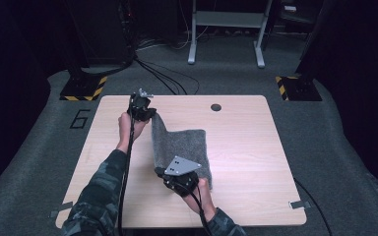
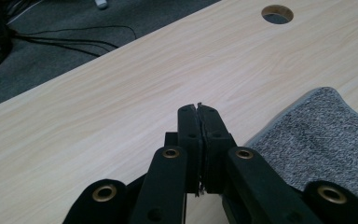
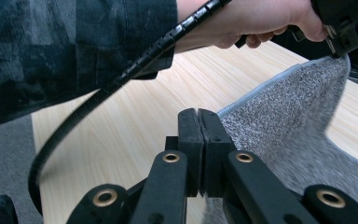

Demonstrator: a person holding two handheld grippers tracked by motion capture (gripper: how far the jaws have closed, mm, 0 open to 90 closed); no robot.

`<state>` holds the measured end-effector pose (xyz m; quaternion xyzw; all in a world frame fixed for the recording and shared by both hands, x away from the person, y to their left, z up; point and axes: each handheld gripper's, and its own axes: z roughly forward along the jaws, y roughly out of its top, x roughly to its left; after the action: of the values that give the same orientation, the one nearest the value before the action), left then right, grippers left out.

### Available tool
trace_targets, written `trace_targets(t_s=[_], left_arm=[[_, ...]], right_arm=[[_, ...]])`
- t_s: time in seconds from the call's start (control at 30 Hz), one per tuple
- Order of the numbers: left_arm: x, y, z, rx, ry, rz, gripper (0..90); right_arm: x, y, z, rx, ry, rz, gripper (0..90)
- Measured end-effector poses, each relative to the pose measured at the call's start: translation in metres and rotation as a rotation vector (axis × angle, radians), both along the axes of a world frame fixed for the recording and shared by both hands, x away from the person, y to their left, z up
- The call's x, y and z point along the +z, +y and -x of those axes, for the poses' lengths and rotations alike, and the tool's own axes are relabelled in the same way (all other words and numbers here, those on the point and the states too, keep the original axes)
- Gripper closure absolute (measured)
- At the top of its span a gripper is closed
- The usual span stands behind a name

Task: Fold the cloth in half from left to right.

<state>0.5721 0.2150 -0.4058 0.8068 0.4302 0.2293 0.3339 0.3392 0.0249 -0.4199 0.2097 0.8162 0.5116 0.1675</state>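
Note:
A grey towel (image 1: 182, 147) lies on the wooden table (image 1: 246, 147) with its left edge lifted off the surface. My left gripper (image 1: 150, 114) is shut on the towel's far left corner, which hangs up from the table. In the right gripper view that gripper (image 3: 338, 44) pinches the raised corner of the towel (image 3: 289, 121). My right gripper (image 1: 161, 172) is shut at the towel's near left corner, and its jaws (image 3: 198, 114) are pressed together against the towel's edge. In the left gripper view the gripper (image 2: 199, 109) has a thin sliver of fabric between its jaws, with the towel (image 2: 326, 135) spread to the right.
A round cable hole (image 1: 216, 107) sits in the table near its far edge. Black cables (image 1: 162, 73) run over the carpet behind the table. Two stand bases with yellow-black tape (image 1: 83, 88) (image 1: 298, 87) and a metal frame (image 1: 226, 29) are further back.

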Motion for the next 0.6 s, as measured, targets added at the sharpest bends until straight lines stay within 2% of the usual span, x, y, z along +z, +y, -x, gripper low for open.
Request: trace_targets(t_s=[0.23, 0.43, 0.6], left_arm=[[-0.007, -0.020, -0.006, -0.028, 0.016, 0.003, 88.3], [-0.011, -0.041, -0.009, -0.056, 0.012, -0.002, 88.4], [-0.018, -0.060, -0.012, -0.083, 0.017, -0.009, 88.3]], right_arm=[[-0.011, -0.012, 0.003, -0.033, 0.019, 0.026, 88.9], [-0.016, -0.020, 0.005, -0.058, 0.020, 0.053, 88.8], [-0.020, -0.029, 0.008, -0.105, 0.021, 0.084, 88.8]])
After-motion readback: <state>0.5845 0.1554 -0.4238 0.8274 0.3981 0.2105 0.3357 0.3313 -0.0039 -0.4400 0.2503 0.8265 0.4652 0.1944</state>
